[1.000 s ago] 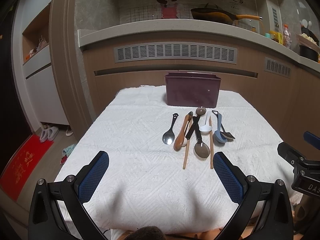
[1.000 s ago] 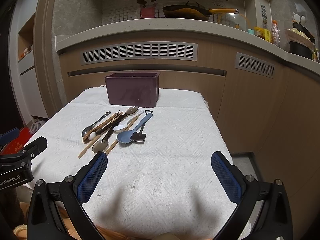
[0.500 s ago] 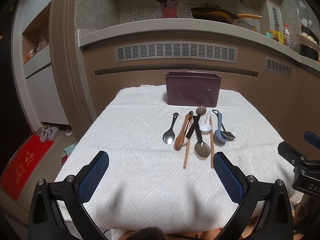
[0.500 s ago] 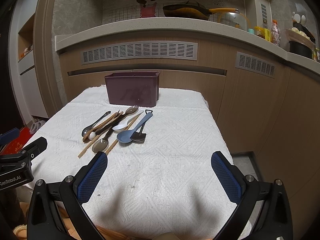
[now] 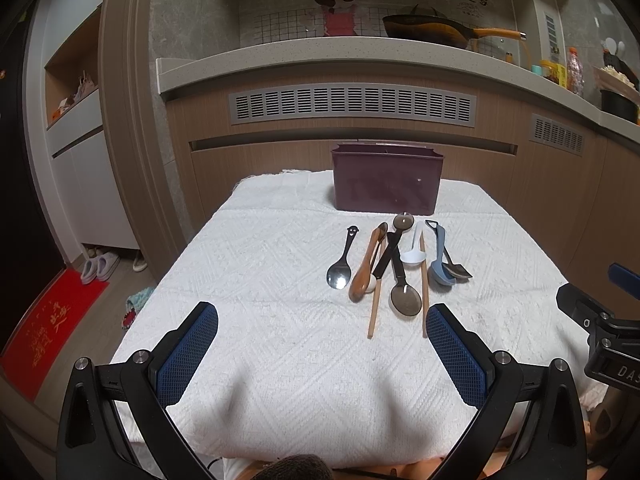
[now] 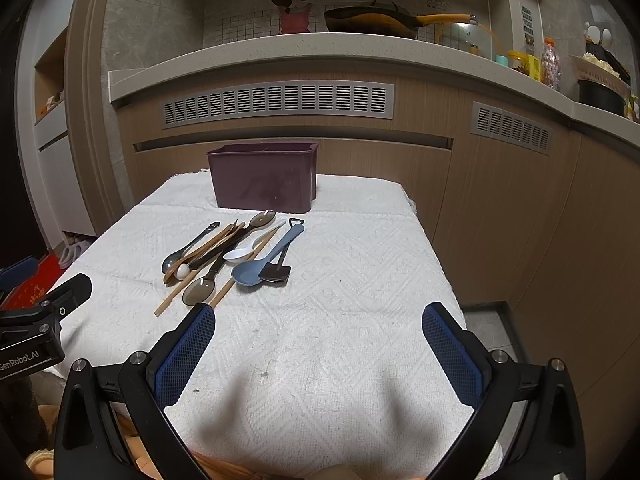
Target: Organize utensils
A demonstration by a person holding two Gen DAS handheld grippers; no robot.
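Note:
Several utensils lie in a loose row on the white cloth: a steel spoon (image 5: 339,276), a wooden spoon (image 5: 362,280), chopsticks (image 5: 375,308), a smoky spoon (image 5: 405,298), a white spoon (image 5: 414,254), a blue spoon (image 5: 440,272) and a small black spatula (image 5: 458,270). Behind them stands a maroon utensil bin (image 5: 386,184), also seen as the bin (image 6: 264,182) from the right wrist. My left gripper (image 5: 322,344) hangs open near the table's front edge, short of the utensils. My right gripper (image 6: 318,344) is open too, to the right of the blue spoon (image 6: 250,272).
The table (image 5: 280,380) is covered by a white textured cloth. Behind it runs a wooden counter front with vent grilles (image 5: 352,104); a pan (image 5: 428,28) sits on the counter. A red mat (image 5: 44,324) and slippers lie on the floor at left.

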